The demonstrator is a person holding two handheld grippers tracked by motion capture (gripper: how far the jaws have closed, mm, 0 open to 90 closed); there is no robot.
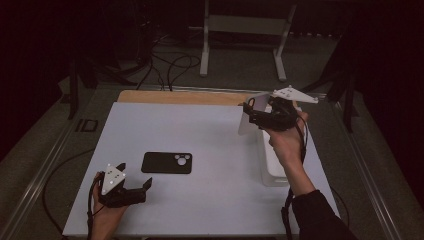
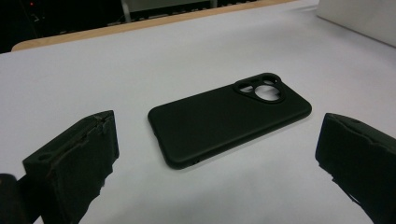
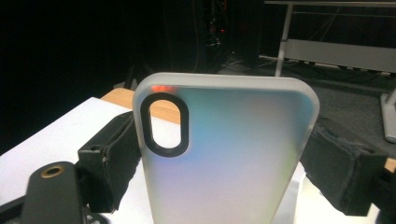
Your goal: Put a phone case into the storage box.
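At two o'clock above the surface (image 1: 210,125), the right tongs (image 3: 224,154) grip a frosted phone case (image 3: 229,154), lifted clear of the white bin (image 1: 272,172). At seven o'clock the left tongs (image 2: 210,154) gape, released, just short of the black phone case (image 2: 229,123); setting down remains.

White desk (image 1: 210,200) top, wood edge strip (image 1: 185,97) along its far side. White open bin (image 1: 272,167) sat on the desk's right part. Behind — grey floor (image 1: 240,67), black cables (image 1: 172,67) looping across it, a pale metal frame stand (image 1: 245,25). Surroundings were dark.
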